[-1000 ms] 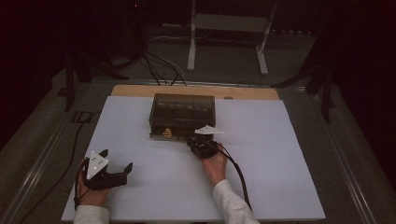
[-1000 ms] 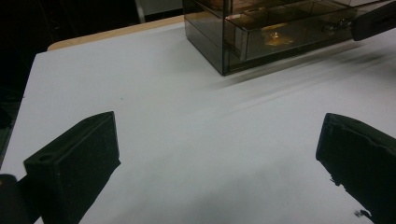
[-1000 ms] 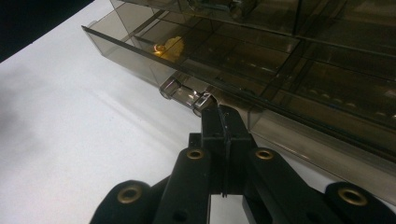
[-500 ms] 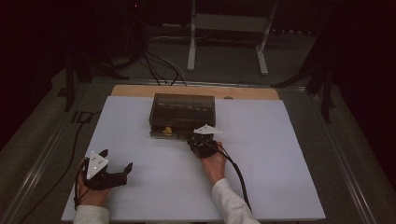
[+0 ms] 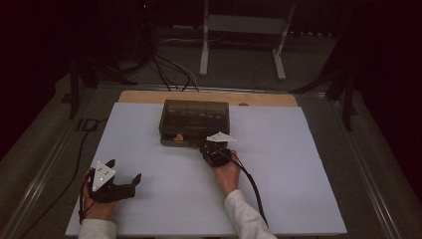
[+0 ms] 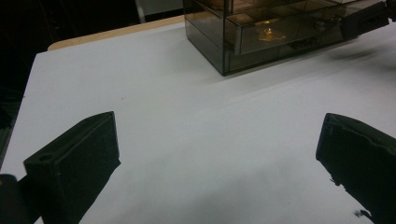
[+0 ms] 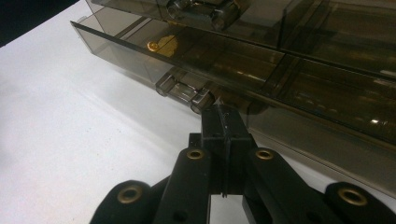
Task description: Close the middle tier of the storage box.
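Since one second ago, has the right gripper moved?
No. In the high view the right gripper stays at the front of the drawer box, as before.

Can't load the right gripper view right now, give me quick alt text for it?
The right tool, jaws pressed together, points at the clear handle of a smoky plastic drawer box on the white table. A small gold piece lies inside one drawer.

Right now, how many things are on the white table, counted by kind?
Grippers: 2, the left gripper and the right gripper
Smoky see-through drawer box: 1
White table: 1
Total: 4
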